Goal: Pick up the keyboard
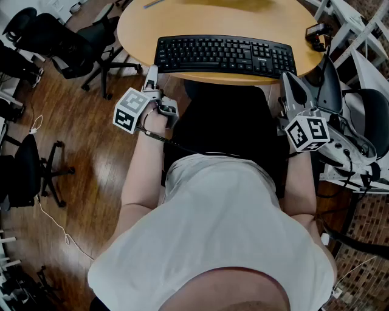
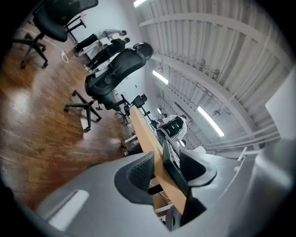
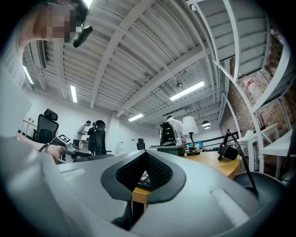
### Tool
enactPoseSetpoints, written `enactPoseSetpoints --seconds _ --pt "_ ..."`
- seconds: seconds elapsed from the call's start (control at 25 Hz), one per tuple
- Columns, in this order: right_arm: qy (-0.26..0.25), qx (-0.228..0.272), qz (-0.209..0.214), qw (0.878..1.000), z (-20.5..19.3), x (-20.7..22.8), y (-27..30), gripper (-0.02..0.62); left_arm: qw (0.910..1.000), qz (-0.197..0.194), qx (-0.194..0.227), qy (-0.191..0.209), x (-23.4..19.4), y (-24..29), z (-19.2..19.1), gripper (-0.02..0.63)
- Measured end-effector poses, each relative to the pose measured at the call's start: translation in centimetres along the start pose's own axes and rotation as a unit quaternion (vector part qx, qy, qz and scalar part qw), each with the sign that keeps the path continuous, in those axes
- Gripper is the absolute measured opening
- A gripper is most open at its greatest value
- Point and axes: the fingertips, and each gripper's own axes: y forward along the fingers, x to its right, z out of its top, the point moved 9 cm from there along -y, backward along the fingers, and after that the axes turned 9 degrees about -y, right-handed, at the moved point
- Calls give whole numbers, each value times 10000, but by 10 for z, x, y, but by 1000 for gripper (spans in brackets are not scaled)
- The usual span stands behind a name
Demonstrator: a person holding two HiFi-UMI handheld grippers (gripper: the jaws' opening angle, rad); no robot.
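Torso (image 1: 213, 231) nearest; left gripper (image 1: 152, 74) spread astride table (image 1: 200, 18) edge, keyboard (image 1: 225, 54) corner; right gripper (image 1: 285, 79) pressed together at edge.

Black keyboard (image 1: 225, 54), tan table (image 1: 137, 24), reddish-brown plank floor (image 1: 97, 170), white shirt (image 1: 206, 225)

No legible text, brand or number anywhere; keyboard (image 1: 225, 56) key legends too small to read.

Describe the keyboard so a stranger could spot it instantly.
Look for the round wooden table. The keyboard lies along its near edge. It is black, wide and flat, far bigger than the small black device to its right.
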Motion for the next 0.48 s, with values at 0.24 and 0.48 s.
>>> enactPoseSetpoints --seconds 0.24,0.48 --pt "25 19 -92 10000 -1 6 -3 0 9974 -20 -274 -663 1 20 -15 395" --pt "144 2 -145 9998 -3 8 -4 0 9930 -175 -285 -1129 1 16 -18 325"
